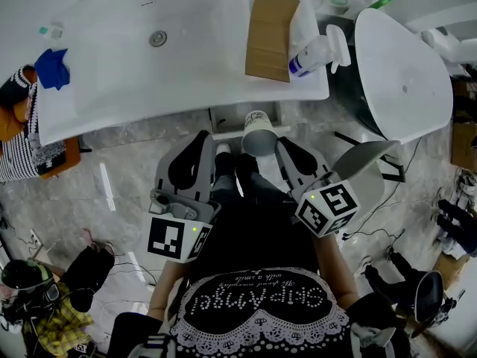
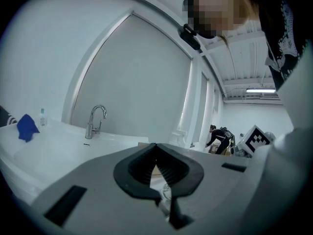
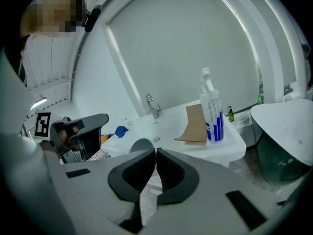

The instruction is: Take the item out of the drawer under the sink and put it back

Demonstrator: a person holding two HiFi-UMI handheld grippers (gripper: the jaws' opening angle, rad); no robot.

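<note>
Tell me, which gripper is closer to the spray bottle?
Right. The right gripper is below and left of the bottle in the head view; the left gripper is farther left.

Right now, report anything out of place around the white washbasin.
A brown cardboard sheet lies on the white washbasin counter beside the white spray bottle, odd for a sink. The right gripper pinches a white paper cup, tilted on its side.

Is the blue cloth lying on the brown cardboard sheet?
No, in the head view the crumpled blue cloth lies at the left end of the white sink counter, apart from the brown cardboard sheet near its right end.
</note>
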